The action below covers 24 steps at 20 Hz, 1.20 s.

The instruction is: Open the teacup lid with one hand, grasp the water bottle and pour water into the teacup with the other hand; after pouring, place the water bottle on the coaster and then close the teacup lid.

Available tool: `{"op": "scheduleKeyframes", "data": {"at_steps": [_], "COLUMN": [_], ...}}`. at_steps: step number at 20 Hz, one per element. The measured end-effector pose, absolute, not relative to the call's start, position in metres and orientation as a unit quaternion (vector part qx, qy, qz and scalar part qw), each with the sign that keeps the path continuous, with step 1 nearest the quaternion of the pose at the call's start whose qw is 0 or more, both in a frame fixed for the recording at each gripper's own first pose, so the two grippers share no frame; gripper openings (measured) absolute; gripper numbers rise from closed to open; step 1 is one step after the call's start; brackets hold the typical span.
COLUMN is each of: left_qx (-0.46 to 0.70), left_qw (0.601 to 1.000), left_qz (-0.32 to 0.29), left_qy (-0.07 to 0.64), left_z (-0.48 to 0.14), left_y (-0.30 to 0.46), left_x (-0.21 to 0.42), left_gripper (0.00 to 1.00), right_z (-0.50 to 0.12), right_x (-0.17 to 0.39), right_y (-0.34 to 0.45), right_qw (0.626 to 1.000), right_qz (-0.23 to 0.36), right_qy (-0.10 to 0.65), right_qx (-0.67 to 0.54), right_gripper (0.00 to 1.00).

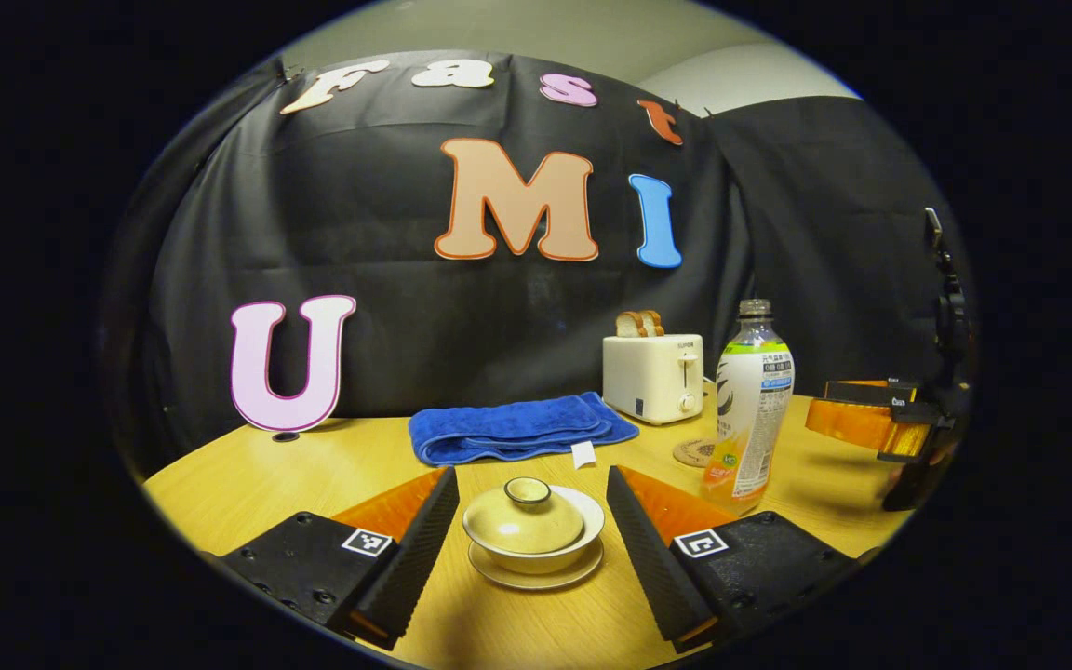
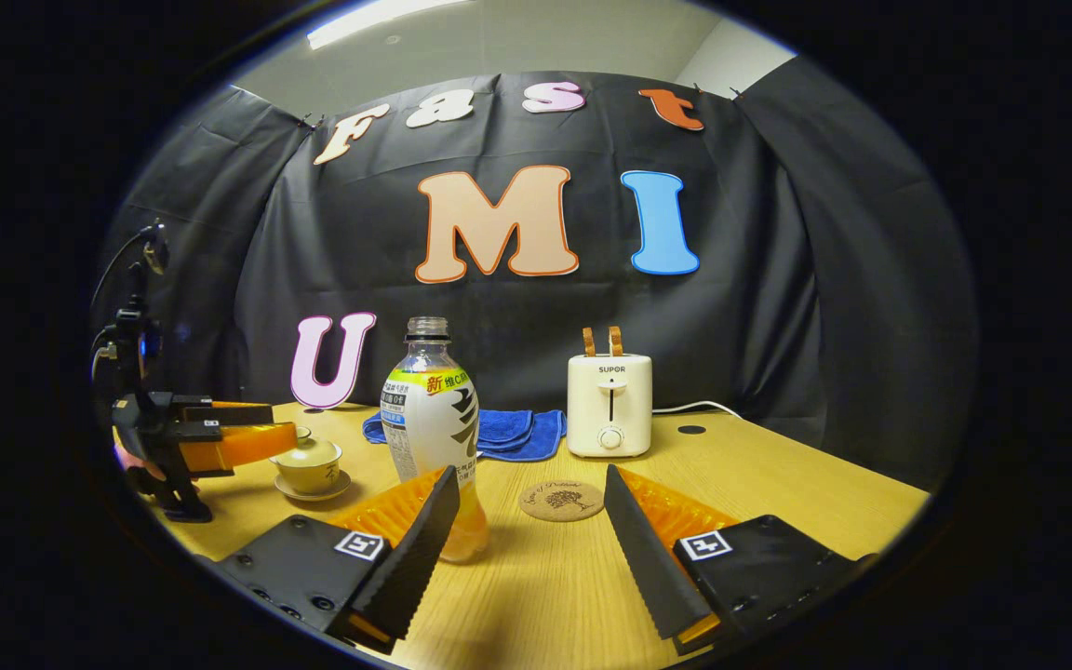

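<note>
We are seeing nothing done yet; the lidded teacup (image 1: 532, 532) is sitting between our left gripper (image 1: 532, 540)'s wide-open, empty jaws; the water bottle (image 2: 434, 437) is standing at eleven o'clock of our gaping, empty right gripper (image 2: 530, 540); the coaster (image 2: 561, 500) is lying bare at twelve.

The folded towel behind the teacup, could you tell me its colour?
Blue; the towel shows best in the left gripper view.

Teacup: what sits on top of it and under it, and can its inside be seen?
A lid with a round knob covers the teacup, tilted slightly rather than flat. Under the cup is a saucer on the table. The lid hides the cup's inside.
</note>
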<state>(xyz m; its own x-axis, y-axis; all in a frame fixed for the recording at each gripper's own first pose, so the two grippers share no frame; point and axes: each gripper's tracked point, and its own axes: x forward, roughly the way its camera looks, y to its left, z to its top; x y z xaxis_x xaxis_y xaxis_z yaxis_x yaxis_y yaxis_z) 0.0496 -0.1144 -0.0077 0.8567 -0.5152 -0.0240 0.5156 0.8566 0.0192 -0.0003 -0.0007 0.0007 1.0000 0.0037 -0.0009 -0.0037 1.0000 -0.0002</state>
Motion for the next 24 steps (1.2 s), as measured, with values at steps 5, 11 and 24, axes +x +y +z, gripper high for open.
{"op": "scheduleKeyframes", "data": {"at_steps": [5,11,24], "left_qx": [0.013,0.031,0.030], "left_qw": [0.960,0.956,0.962], "left_qz": [-0.279,-0.286,-0.268], "left_qy": [0.022,0.055,0.054], "left_z": [-0.011,-0.023,-0.022], "left_y": [-0.123,-0.131,-0.127], "left_x": [0.059,0.070,0.080], "left_gripper": [0.93,0.81,0.28], "right_z": [0.002,0.001,0.000], "right_x": [0.002,0.001,-0.001], "right_y": [0.000,0.000,0.001], "right_qw": [1.000,1.000,1.000], "right_qz": [0.005,0.005,0.006], "right_qy": [0.000,0.000,0.000], "right_qx": [0.000,0.000,0.000], "right_gripper": [0.96,0.96,0.96]}}
